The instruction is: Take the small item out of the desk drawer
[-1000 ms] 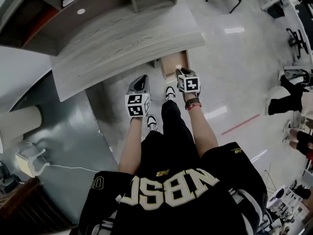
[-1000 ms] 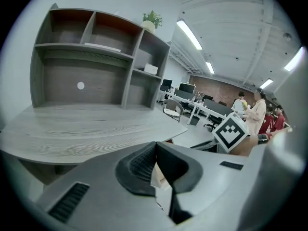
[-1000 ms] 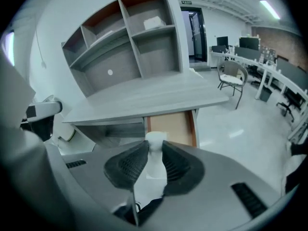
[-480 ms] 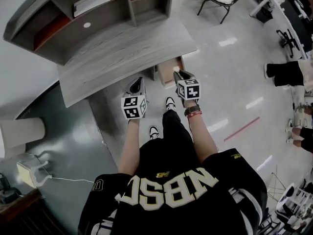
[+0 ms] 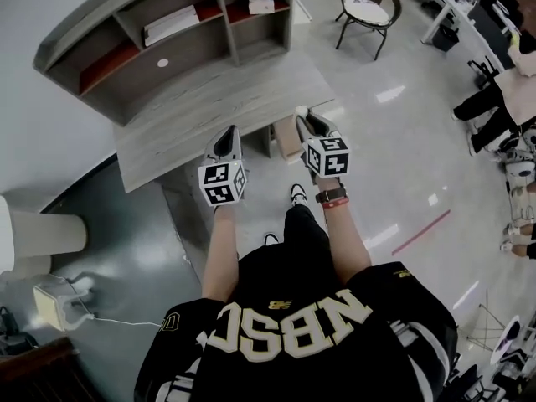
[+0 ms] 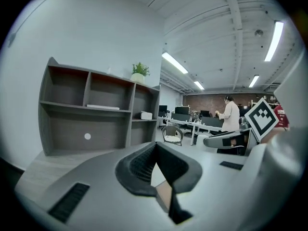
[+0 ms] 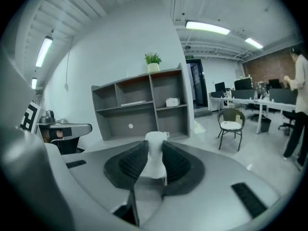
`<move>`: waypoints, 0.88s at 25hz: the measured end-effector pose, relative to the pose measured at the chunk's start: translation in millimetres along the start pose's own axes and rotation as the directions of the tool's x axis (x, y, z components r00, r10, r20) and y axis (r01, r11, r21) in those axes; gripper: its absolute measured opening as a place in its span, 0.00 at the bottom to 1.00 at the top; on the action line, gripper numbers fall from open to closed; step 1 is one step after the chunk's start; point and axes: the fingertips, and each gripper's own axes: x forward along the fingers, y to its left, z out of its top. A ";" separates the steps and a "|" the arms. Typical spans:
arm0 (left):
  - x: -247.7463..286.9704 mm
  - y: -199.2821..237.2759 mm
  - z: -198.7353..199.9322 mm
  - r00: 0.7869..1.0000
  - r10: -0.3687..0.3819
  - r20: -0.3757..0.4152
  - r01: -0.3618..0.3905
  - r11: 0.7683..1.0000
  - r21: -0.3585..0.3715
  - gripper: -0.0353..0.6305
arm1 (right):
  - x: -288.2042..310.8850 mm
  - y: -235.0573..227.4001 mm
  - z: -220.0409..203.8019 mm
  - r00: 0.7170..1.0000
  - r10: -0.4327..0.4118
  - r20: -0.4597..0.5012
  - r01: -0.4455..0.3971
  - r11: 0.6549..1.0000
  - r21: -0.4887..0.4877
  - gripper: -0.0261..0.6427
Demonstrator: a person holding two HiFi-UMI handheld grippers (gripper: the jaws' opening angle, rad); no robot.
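Grips small white item (image 7: pixel 155 159) btwn jaws of R gripper (image 7: pixel 155 150), up by front edge of desk (image 5: pixel 213 99) above the pulled-out drawer (image 5: pixel 286 137), w/ L gripper (image 6: pixel 155 147) alongside, jaws pressed together on nothing.

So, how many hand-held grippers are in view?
2. The left hand-held gripper is by the desk edge; the right hand-held gripper, beside it, grips a white item. None hidden.

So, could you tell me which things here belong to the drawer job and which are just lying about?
Job: small white item, clamped in the right gripper; open desk drawer; desk.
Lying about: chair; shelf unit; potted plant; white box on shelf.
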 end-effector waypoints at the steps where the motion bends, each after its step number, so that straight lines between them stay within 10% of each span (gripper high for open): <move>1: -3.6 -1.3 9.2 1.000 0.000 0.016 0.000 1.000 0.010 0.07 | -4.4 3.8 9.4 1.000 -0.003 0.021 0.004 1.000 -0.018 0.19; 12: -44.5 -19.0 87.1 0.977 0.000 0.213 -0.018 0.997 0.081 0.07 | -59.9 34.0 100.1 0.960 -0.005 0.280 0.037 0.993 -0.111 0.19; 22: -58.1 -24.7 86.5 0.969 -0.002 0.246 -0.017 0.997 0.077 0.08 | -72.5 32.5 100.8 0.957 -0.010 0.291 0.044 0.993 -0.110 0.18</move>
